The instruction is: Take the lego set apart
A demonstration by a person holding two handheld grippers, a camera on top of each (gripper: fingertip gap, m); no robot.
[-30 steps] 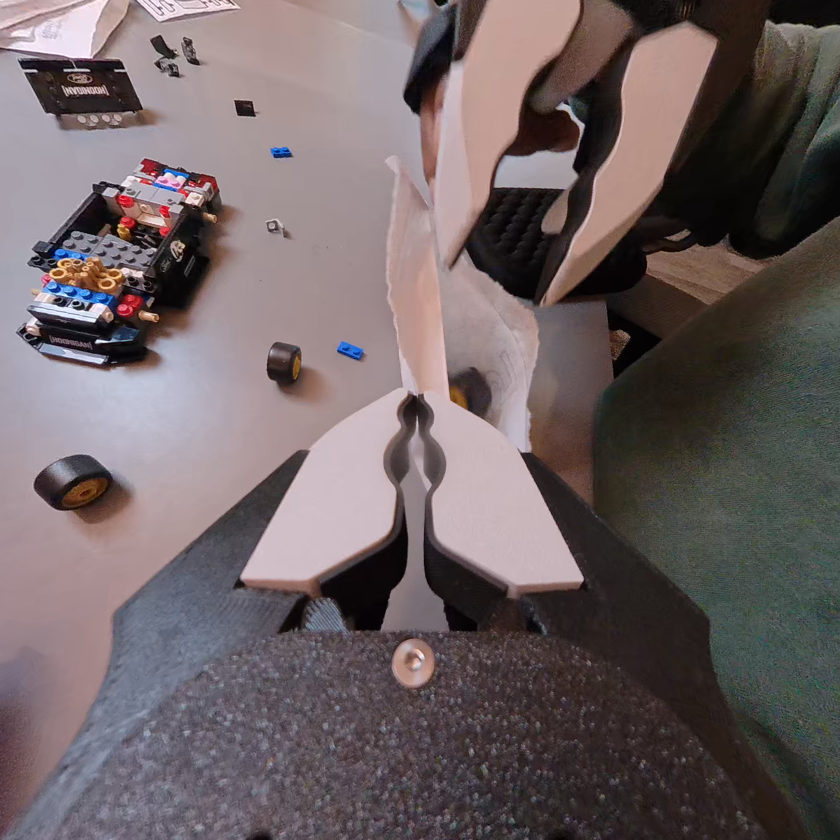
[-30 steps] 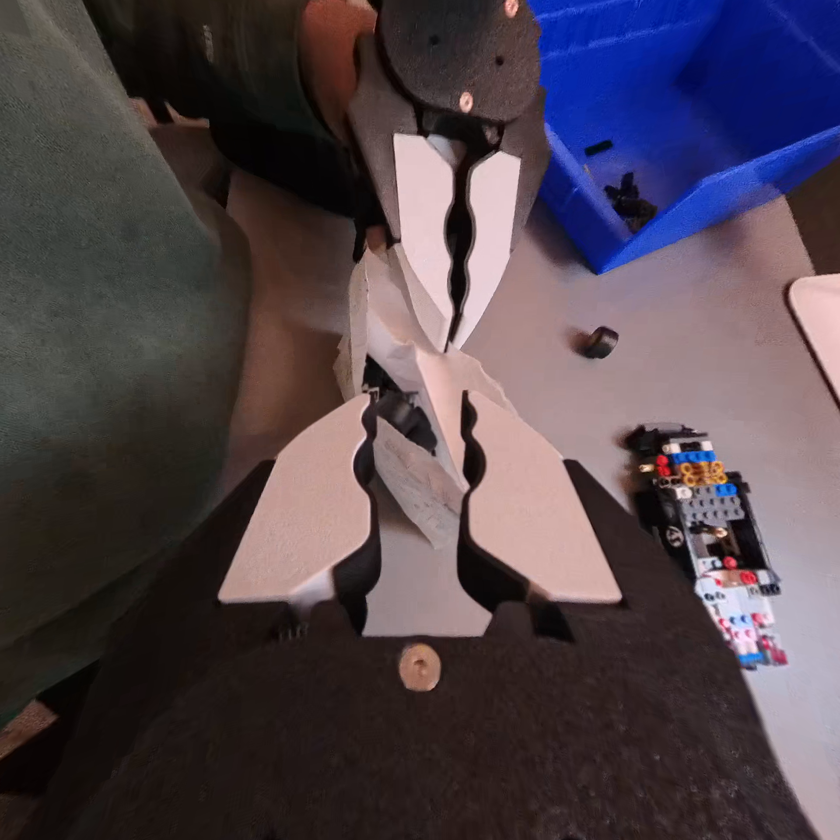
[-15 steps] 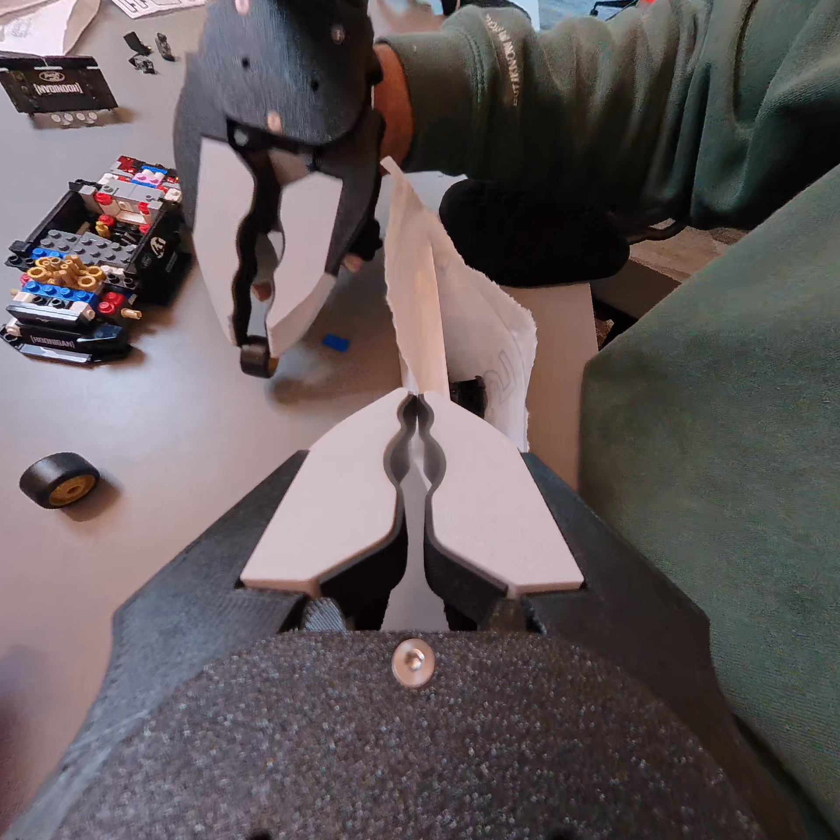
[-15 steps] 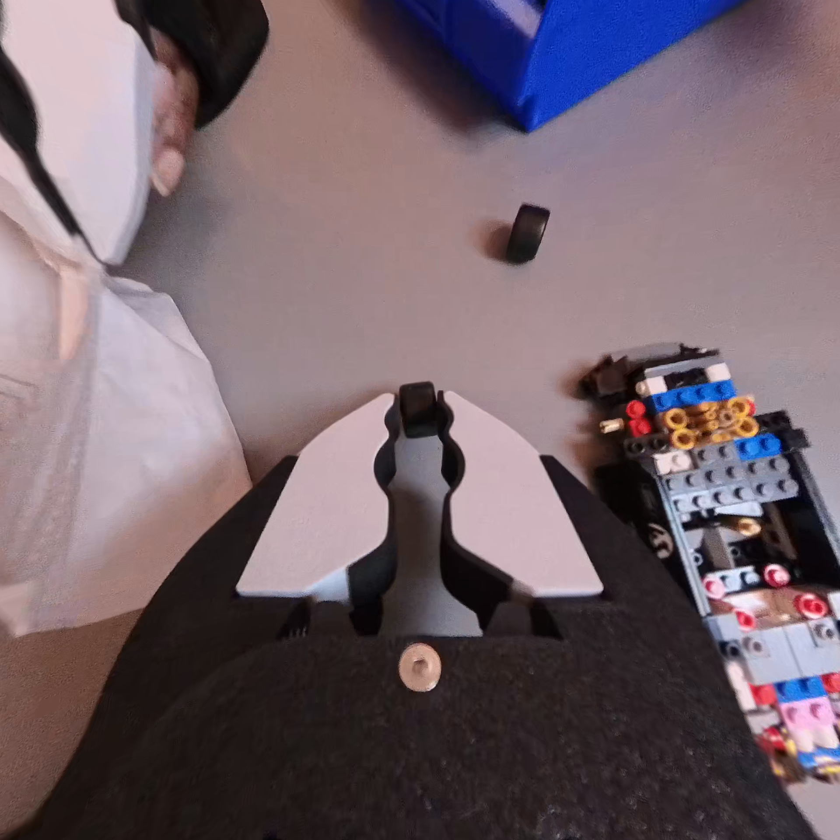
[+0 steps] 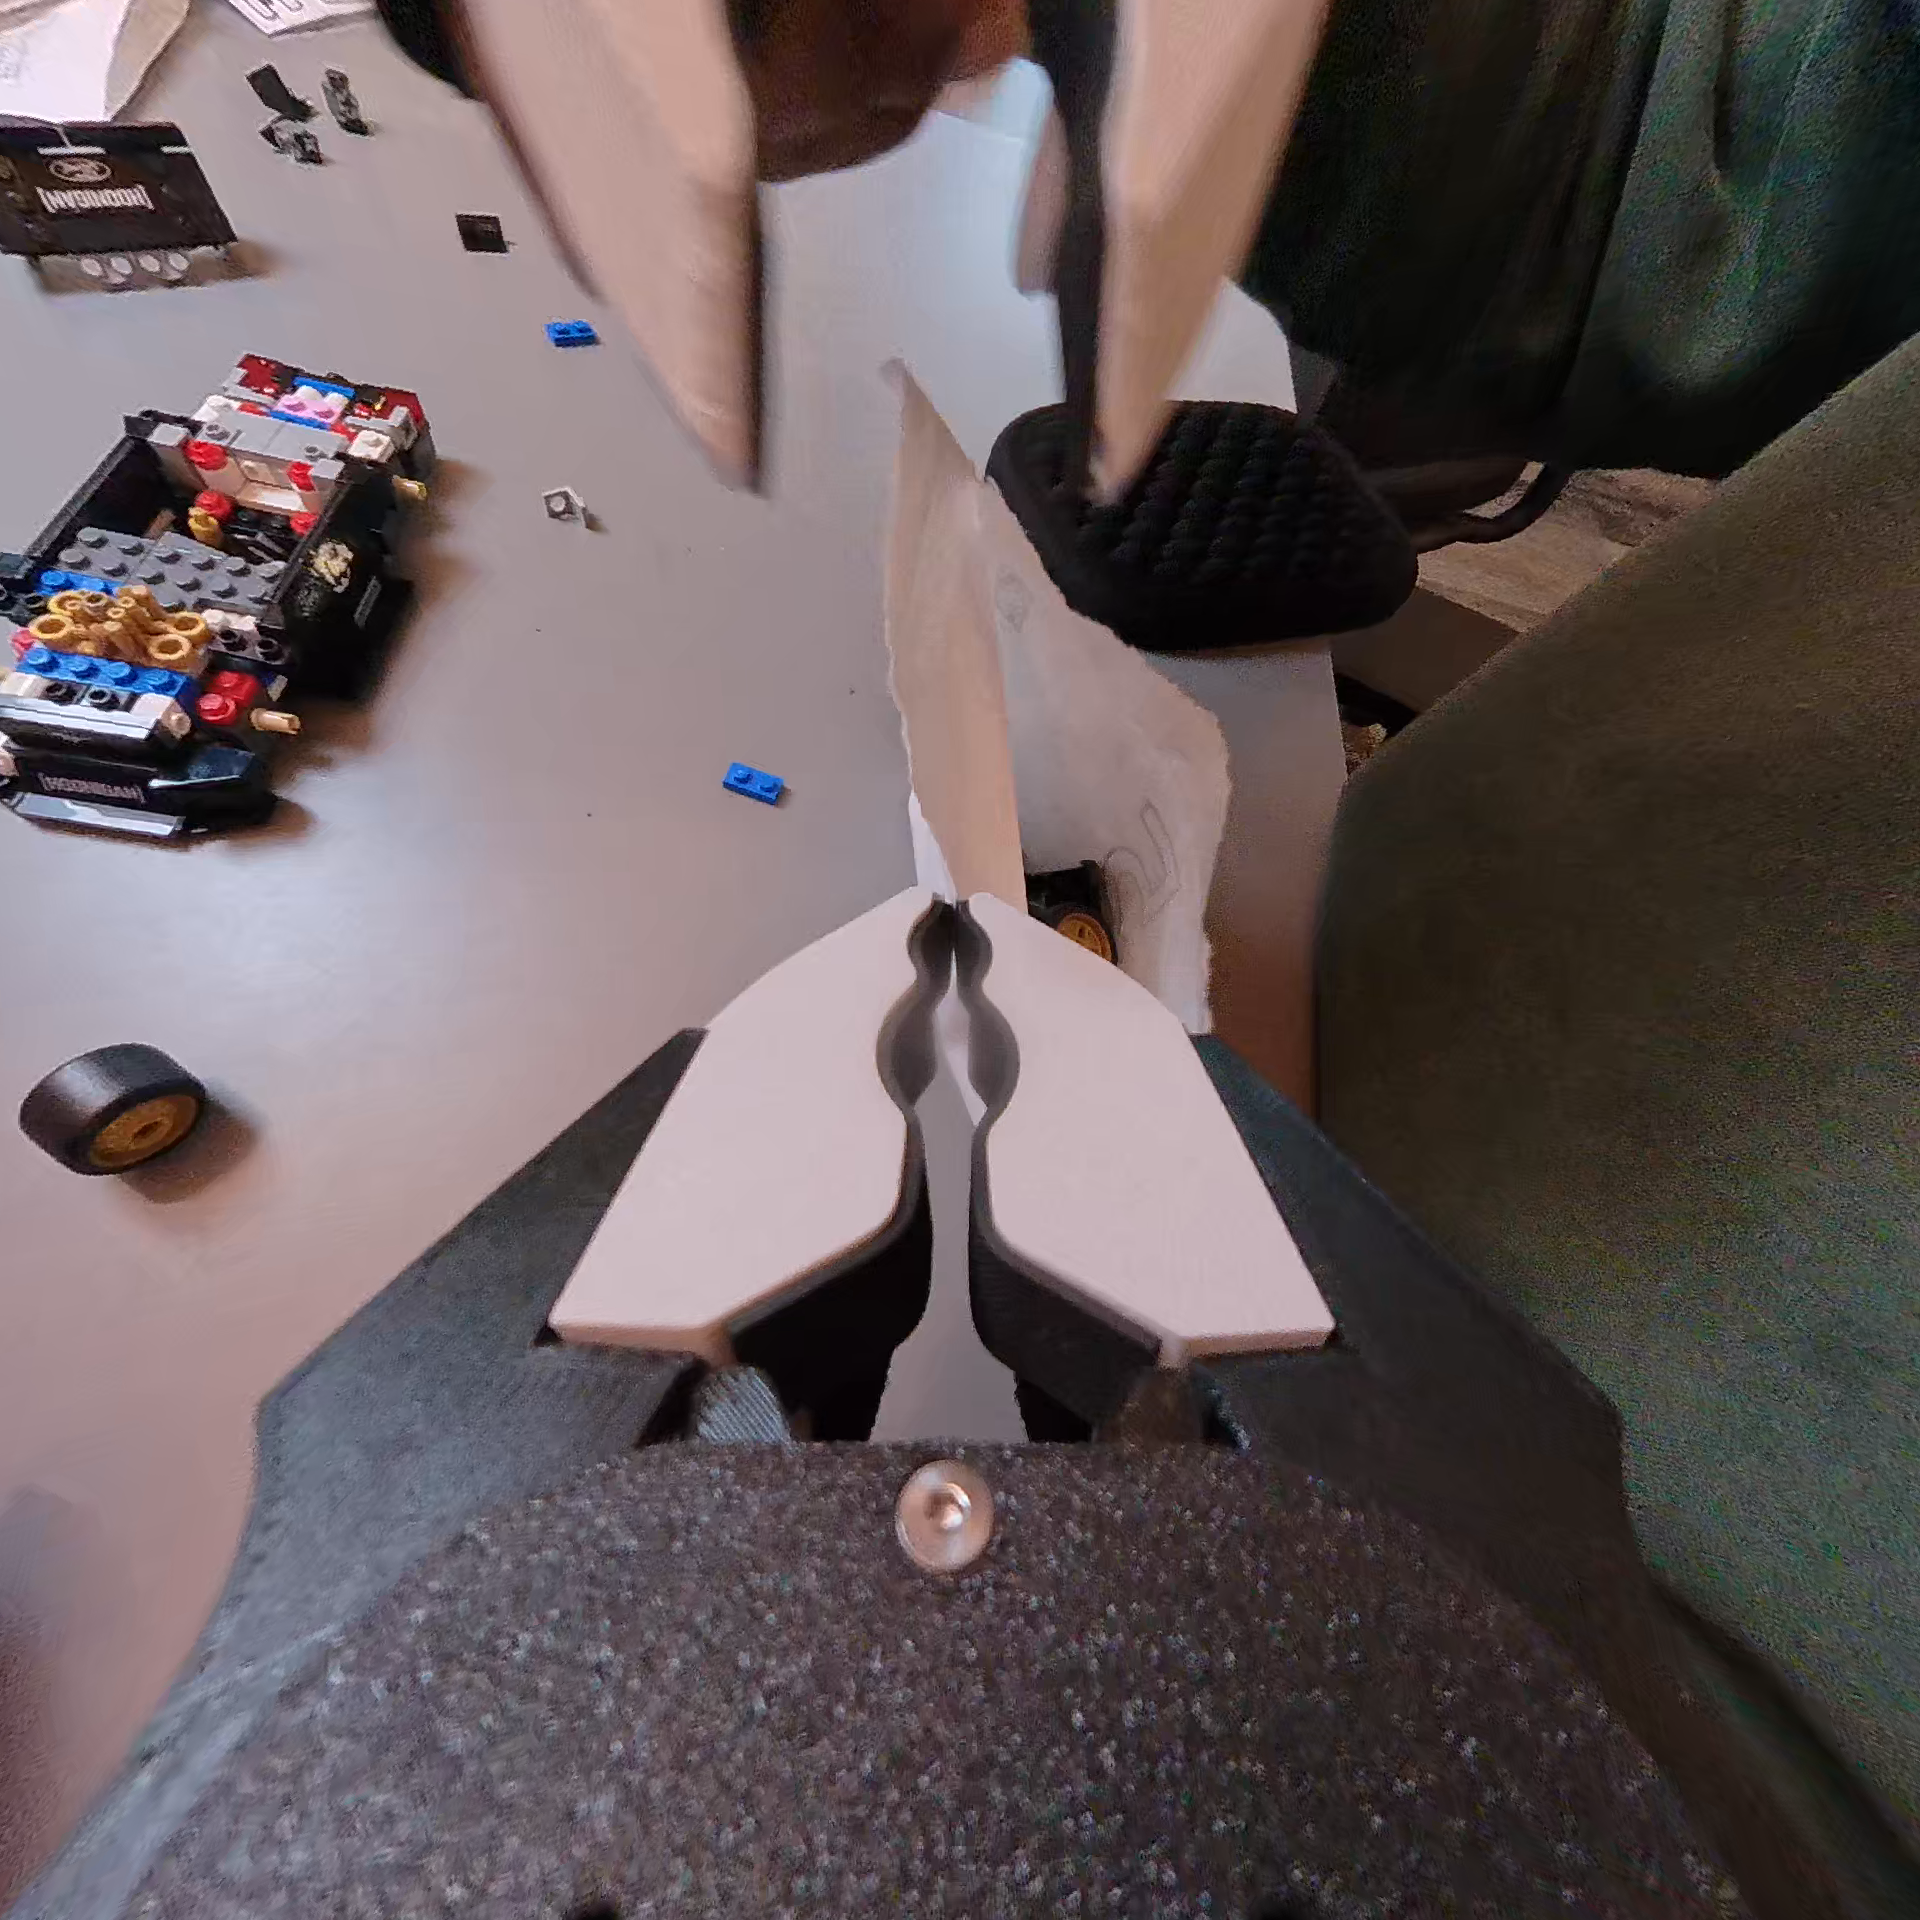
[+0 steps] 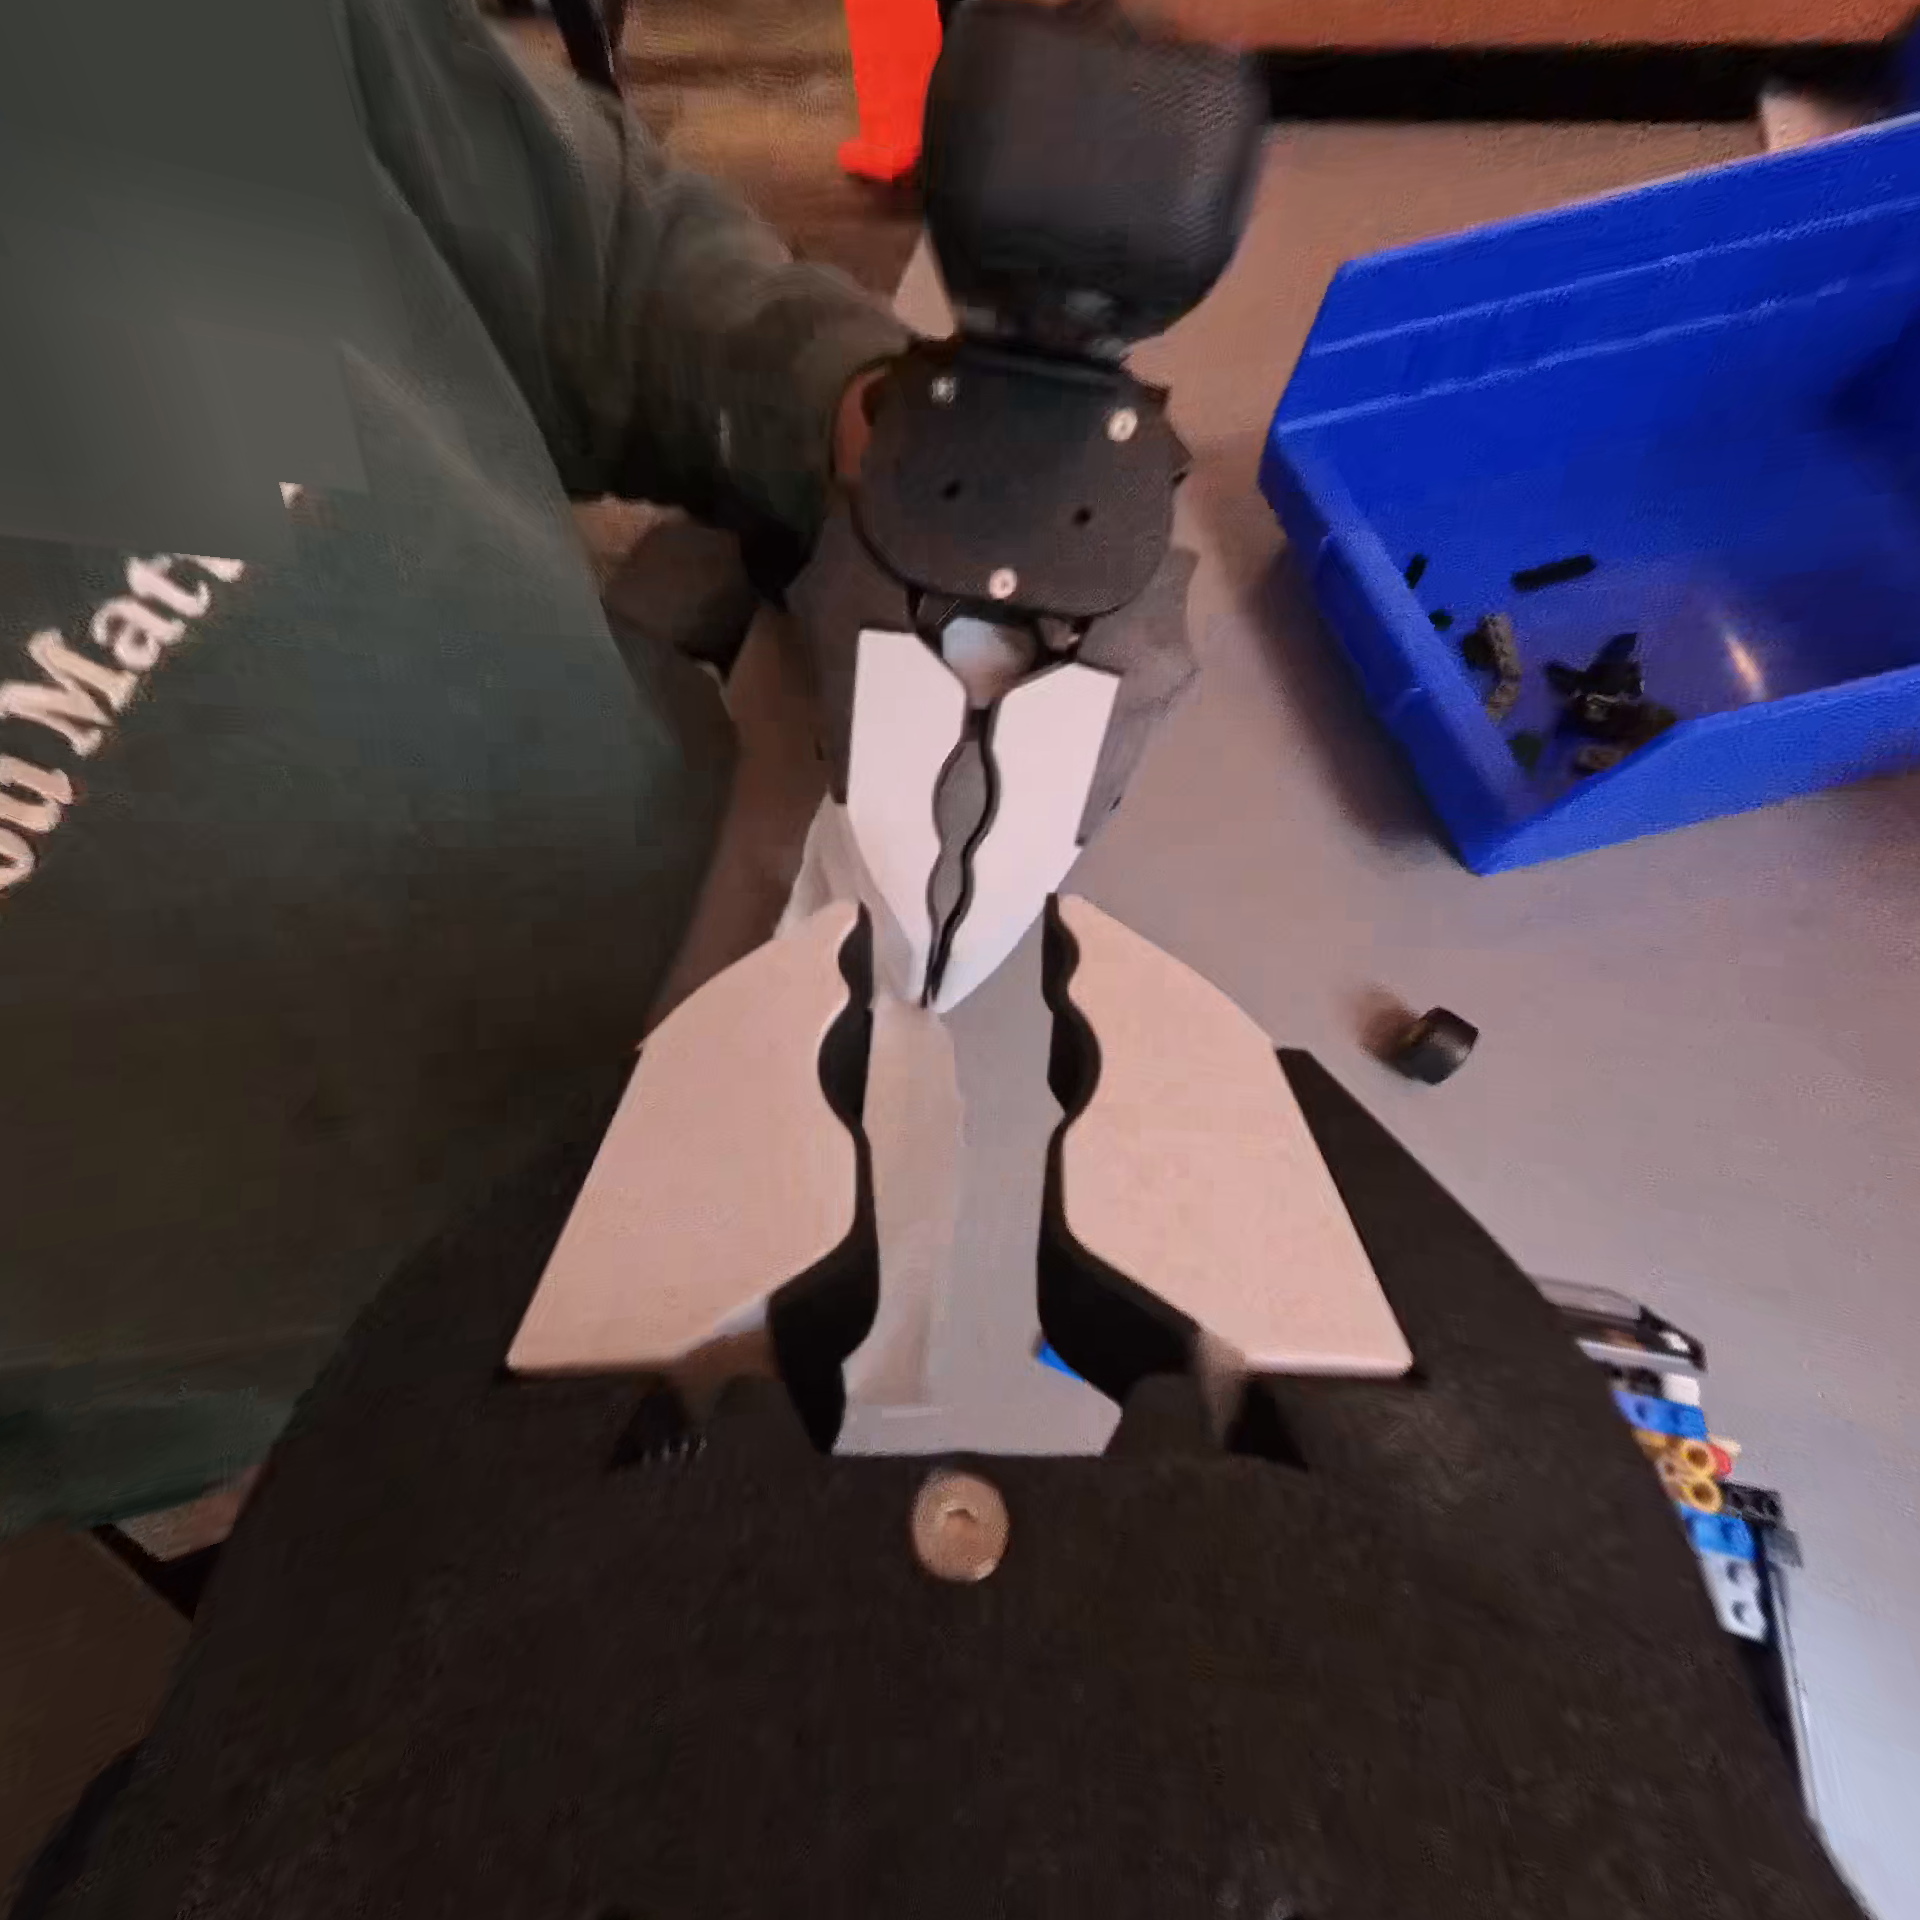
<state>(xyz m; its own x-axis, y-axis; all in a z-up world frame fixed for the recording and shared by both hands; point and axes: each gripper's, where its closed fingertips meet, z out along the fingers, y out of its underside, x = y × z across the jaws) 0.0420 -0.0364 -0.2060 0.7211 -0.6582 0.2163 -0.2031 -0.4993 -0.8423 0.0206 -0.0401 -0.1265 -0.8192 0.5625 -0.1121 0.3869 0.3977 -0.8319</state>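
The partly stripped lego car [image 5: 197,592] lies on the grey table [image 5: 520,935] at the left; it also shows at the lower right of the right wrist view [image 6: 1704,1486]. My left gripper [image 5: 951,914] is shut on the edge of a white paper bag [image 5: 1101,727] and holds it upright. A black wheel with a gold hub [image 5: 1075,920] sits inside the bag. My right gripper [image 6: 956,914] is open and empty just above the bag's mouth [image 6: 904,1195], facing the left gripper [image 6: 940,997]. In the left wrist view the right gripper [image 5: 925,478] is blurred.
Another wheel [image 5: 109,1107] lies at the near left. Two blue plates [image 5: 753,781] [image 5: 569,332], a small white piece [image 5: 564,506] and a black panel [image 5: 104,203] are scattered about. A blue bin [image 6: 1610,520] with small black parts stands beyond. My green sleeve [image 5: 1662,1039] fills the right. There is about 8 centimeters between the tips of the two grippers. About 20 centimeters separates my left fingertips from the partly stripped lego car [image 5: 197,592].
The right gripper, shut on a wheel picked off the table half a second ago, has swung back over the bag and opened. That wheel is gone from its fingers. The left gripper held still.
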